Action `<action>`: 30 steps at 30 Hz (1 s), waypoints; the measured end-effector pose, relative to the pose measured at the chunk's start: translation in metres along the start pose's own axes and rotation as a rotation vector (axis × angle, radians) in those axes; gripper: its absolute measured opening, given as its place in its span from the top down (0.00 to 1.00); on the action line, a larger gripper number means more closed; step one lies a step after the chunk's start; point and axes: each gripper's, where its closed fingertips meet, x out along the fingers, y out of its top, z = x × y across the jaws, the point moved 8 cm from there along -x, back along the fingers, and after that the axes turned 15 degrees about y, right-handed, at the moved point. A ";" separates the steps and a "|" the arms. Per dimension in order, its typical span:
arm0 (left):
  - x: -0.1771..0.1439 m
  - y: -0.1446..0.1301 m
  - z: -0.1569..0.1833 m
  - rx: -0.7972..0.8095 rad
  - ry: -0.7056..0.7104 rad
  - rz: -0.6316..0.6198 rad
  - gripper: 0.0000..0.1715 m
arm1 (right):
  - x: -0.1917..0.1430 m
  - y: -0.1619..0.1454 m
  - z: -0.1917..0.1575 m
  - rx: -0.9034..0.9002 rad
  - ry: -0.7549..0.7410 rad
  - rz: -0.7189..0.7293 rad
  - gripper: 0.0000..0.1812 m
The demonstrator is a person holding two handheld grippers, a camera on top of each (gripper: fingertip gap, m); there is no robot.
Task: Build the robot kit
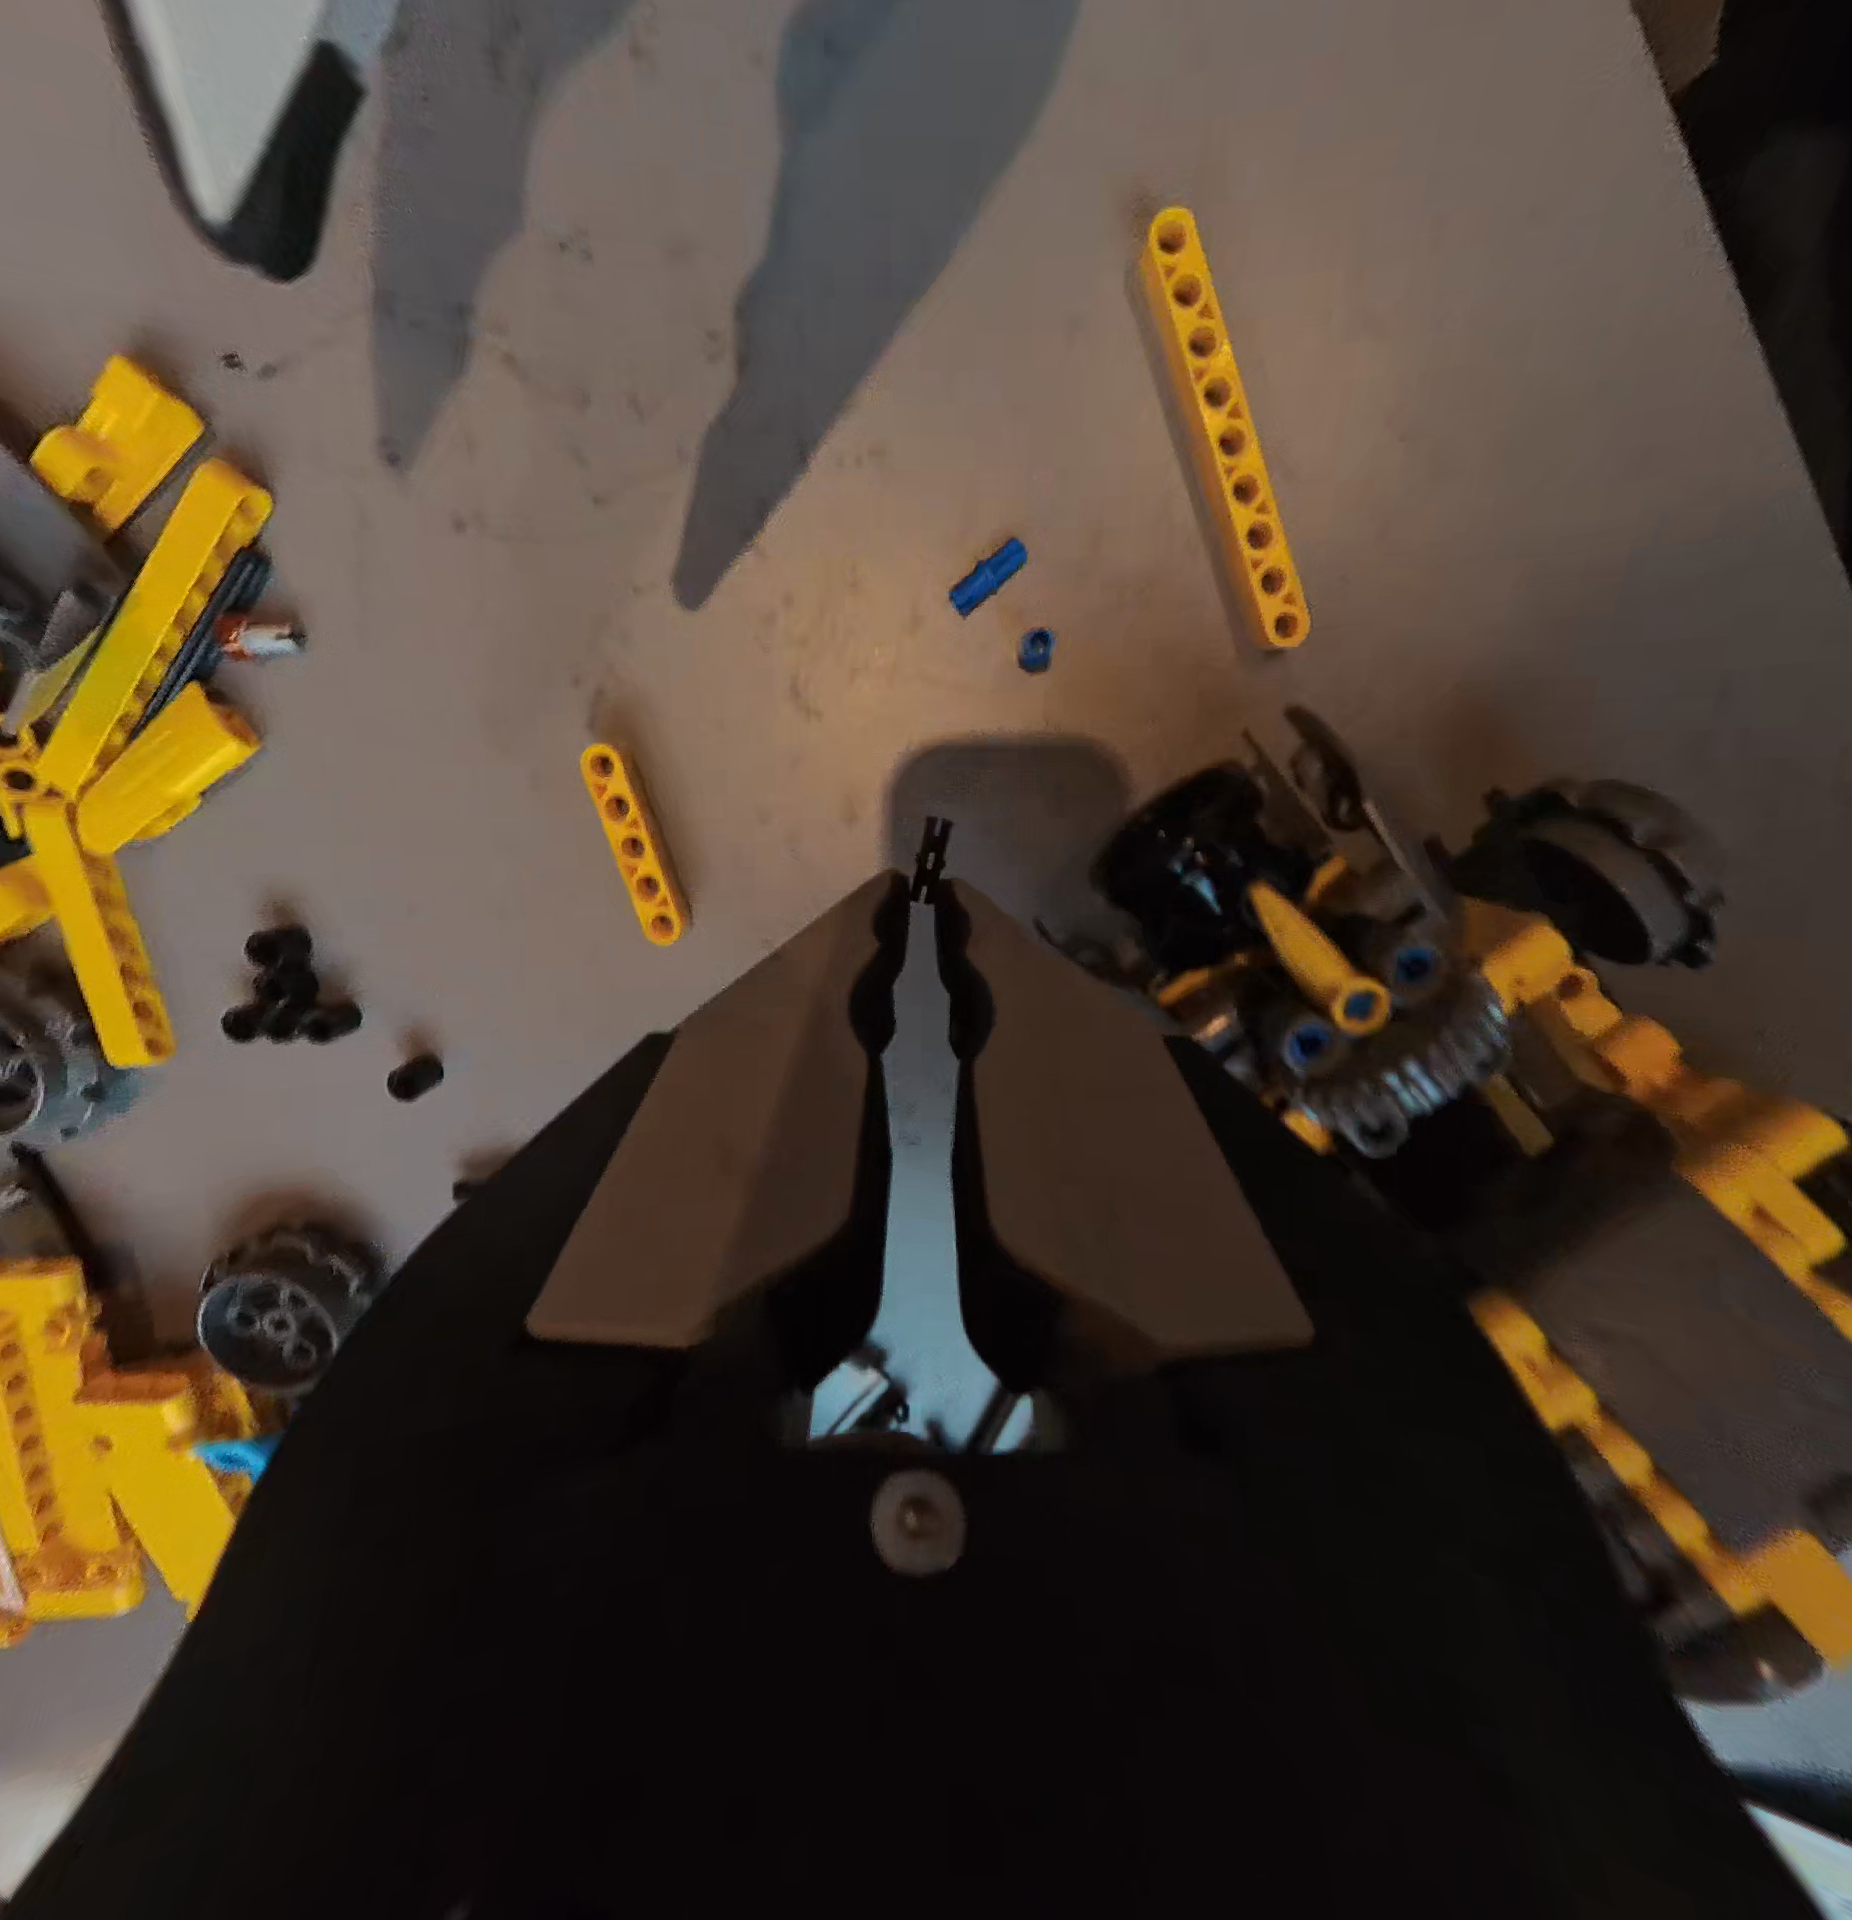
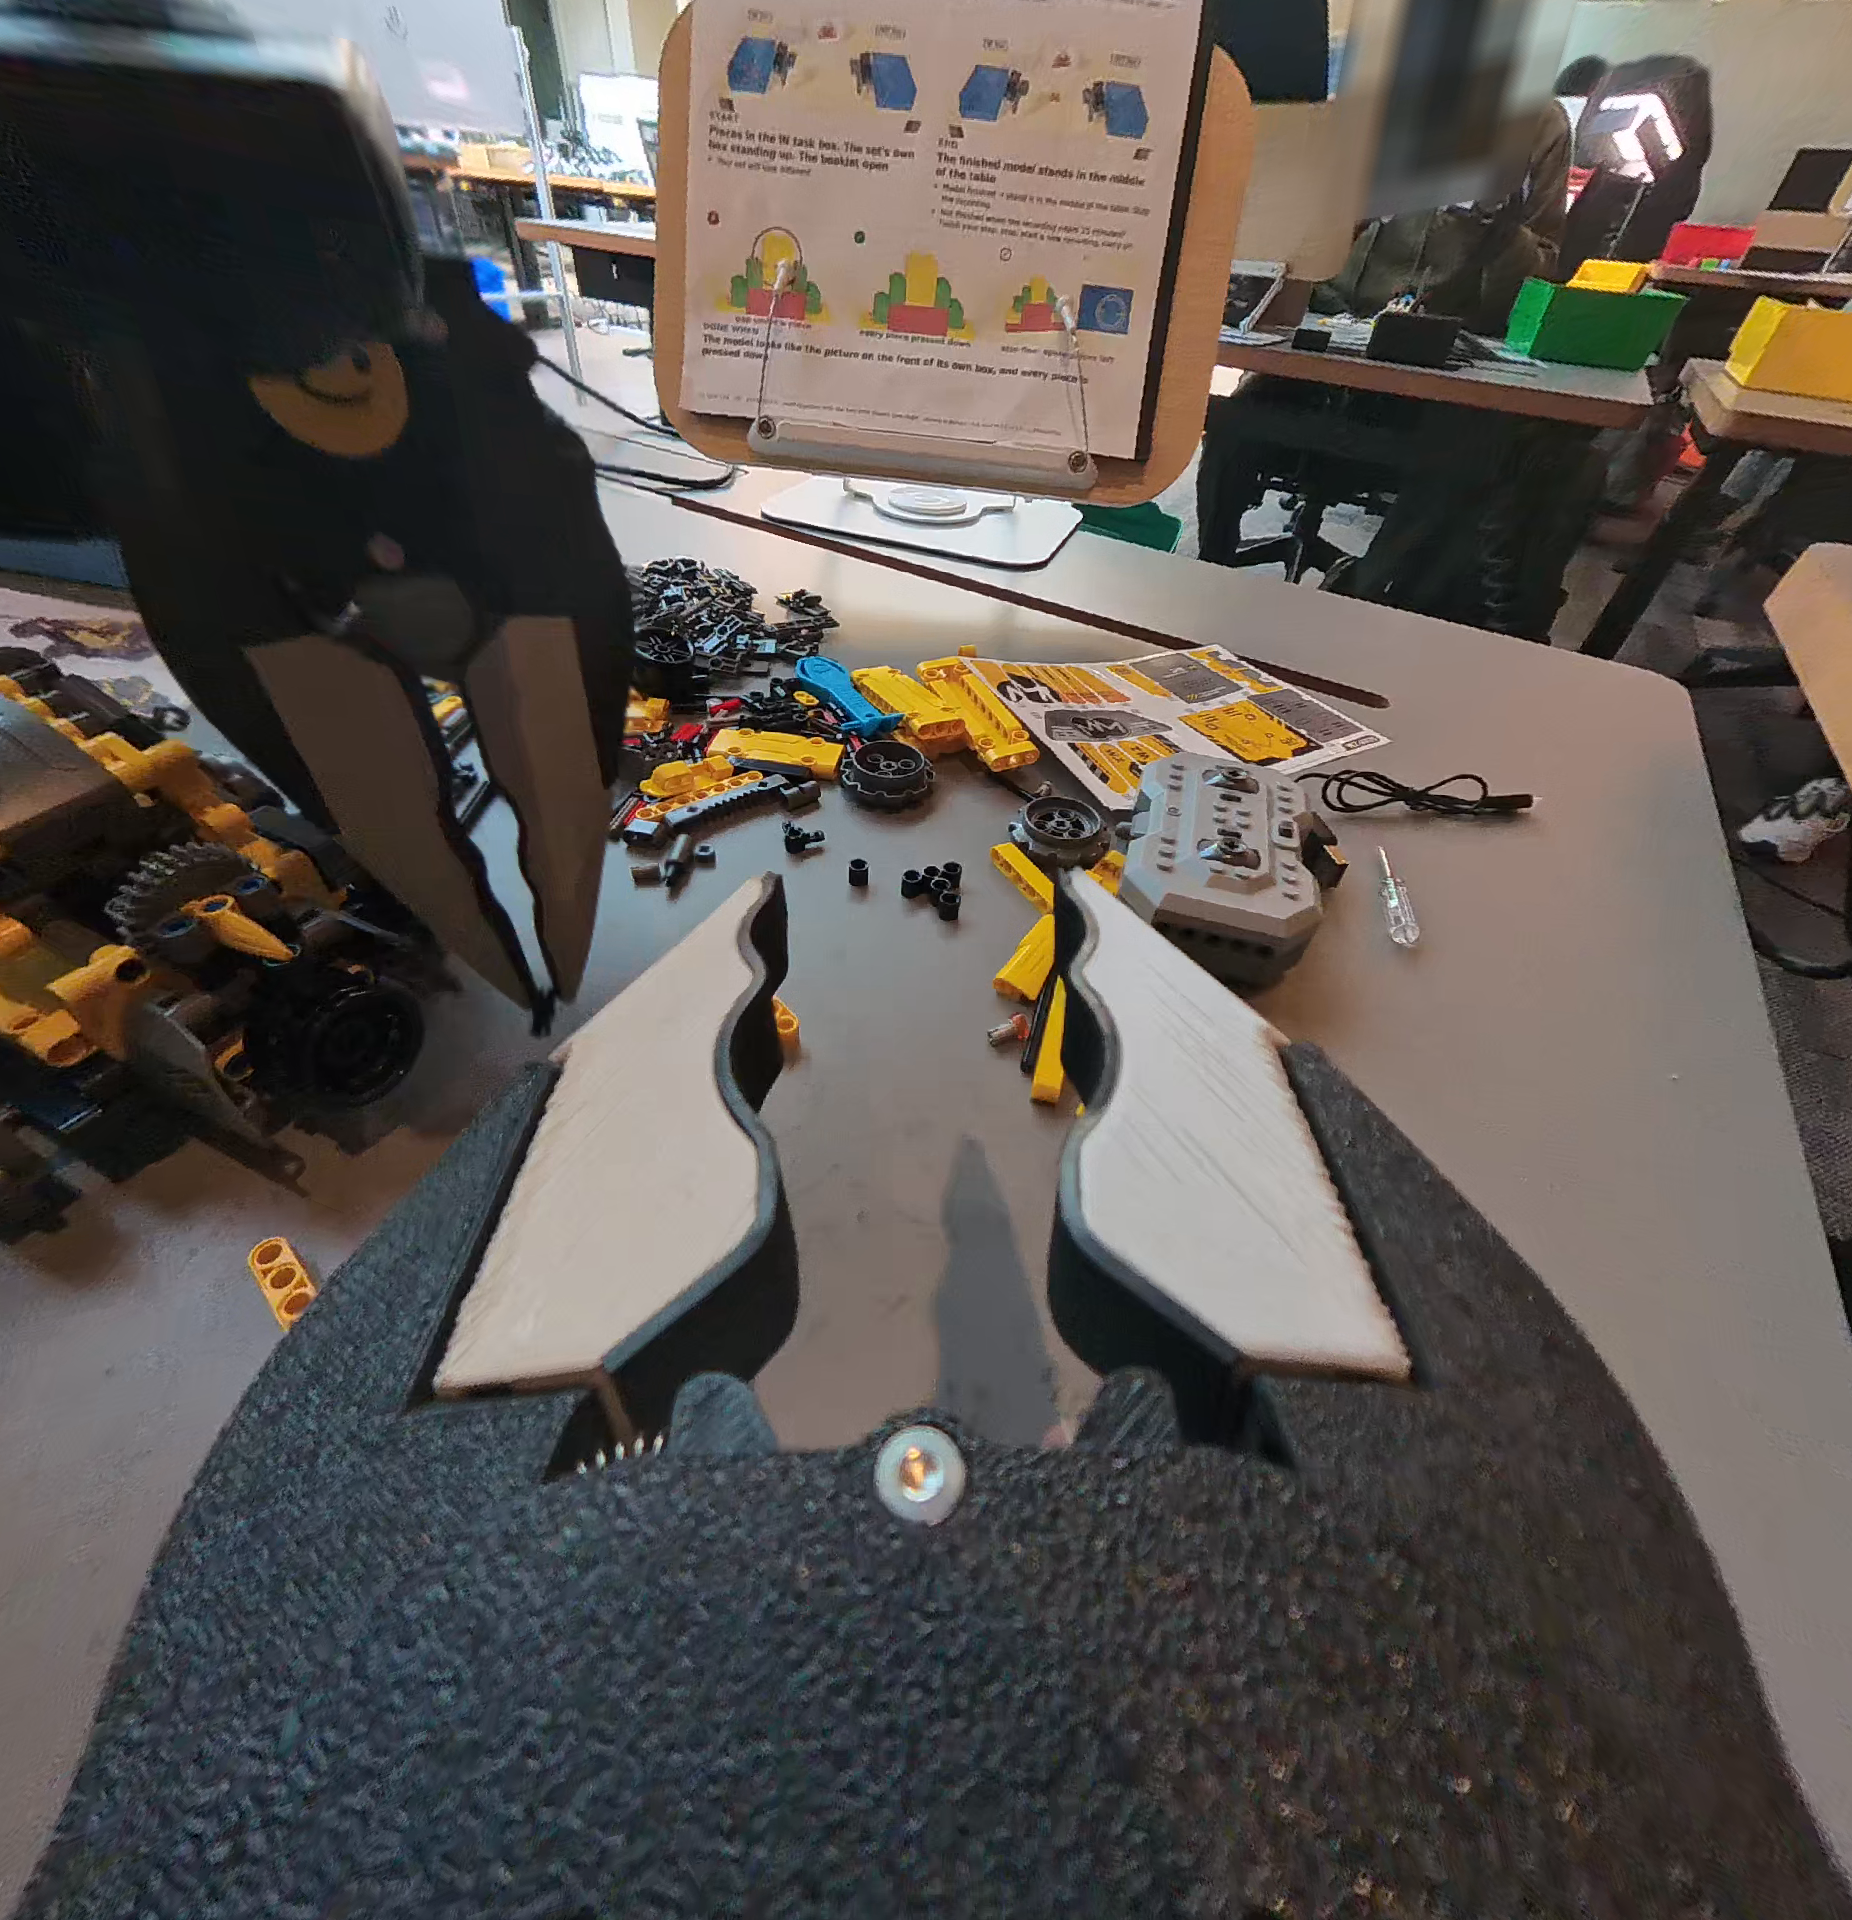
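Observation:
My left gripper [image 1: 924, 896] is shut on a small black pin [image 1: 932, 847] that sticks out past its fingertips, held above the table just left of a yellow and black vehicle model [image 1: 1348, 997]. A short yellow beam [image 1: 634, 844] lies to its left, with a long yellow beam [image 1: 1225, 426] and two blue pins [image 1: 987, 578] beyond. In the right wrist view the left gripper [image 2: 546, 992] points down next to the model [image 2: 174, 935]. My right gripper [image 2: 917, 904] is open and empty over the table, nearest several small black pins [image 2: 932, 883] and a grey motor box [image 2: 1223, 862].
A pile of loose yellow and black parts [image 2: 797, 727], a printed sheet [image 2: 1182, 717], a cable [image 2: 1410, 795] and a small screwdriver [image 2: 1398, 909] lie on the table [image 2: 1524, 1039]. A stand with a paper [image 2: 932, 239] is at the back. A yellow sub-assembly [image 1: 101, 665] and wheels [image 1: 278, 1314] lie left.

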 end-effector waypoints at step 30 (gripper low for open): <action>-0.067 -0.019 -0.033 -0.279 0.164 0.181 0.91 | -0.002 -0.003 0.006 0.034 -0.020 0.000 0.73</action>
